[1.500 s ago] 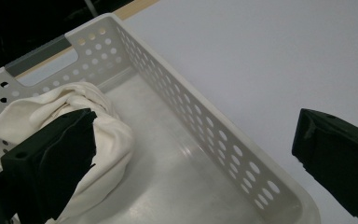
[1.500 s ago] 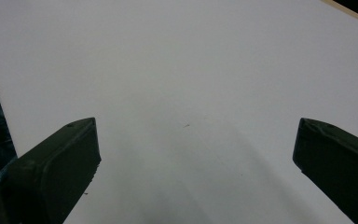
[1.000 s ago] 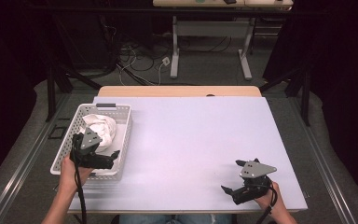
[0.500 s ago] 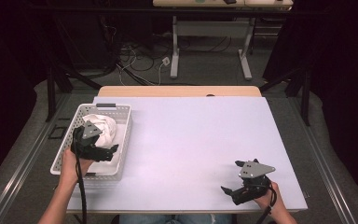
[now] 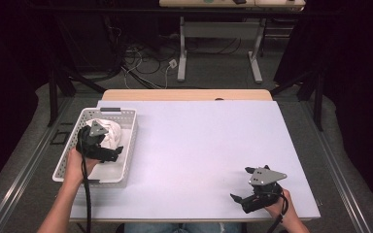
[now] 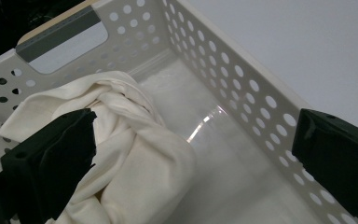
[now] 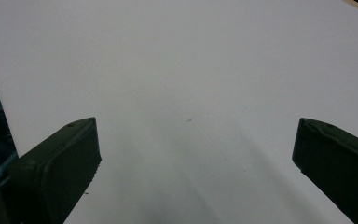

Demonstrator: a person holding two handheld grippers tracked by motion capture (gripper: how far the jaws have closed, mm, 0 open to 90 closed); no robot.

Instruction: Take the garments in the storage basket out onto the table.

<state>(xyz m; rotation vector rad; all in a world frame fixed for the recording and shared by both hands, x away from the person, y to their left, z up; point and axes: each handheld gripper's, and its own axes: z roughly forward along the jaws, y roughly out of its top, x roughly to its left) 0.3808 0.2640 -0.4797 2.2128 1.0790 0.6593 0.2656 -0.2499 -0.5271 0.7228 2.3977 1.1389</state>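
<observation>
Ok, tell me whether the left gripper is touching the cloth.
Cannot tell. In the left gripper view the left gripper is open, one jaw overlapping the cloth, contact unclear.

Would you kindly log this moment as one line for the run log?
left gripper: open, over cloth in basket | right gripper: open, above bare table | nothing held

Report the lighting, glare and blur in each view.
High view: table evenly lit, surroundings dark. Left gripper view: bright glare streak on the basket floor, cloth sharp, near tongs soft. Right gripper view: faint shadows on the plain white surface.
</observation>
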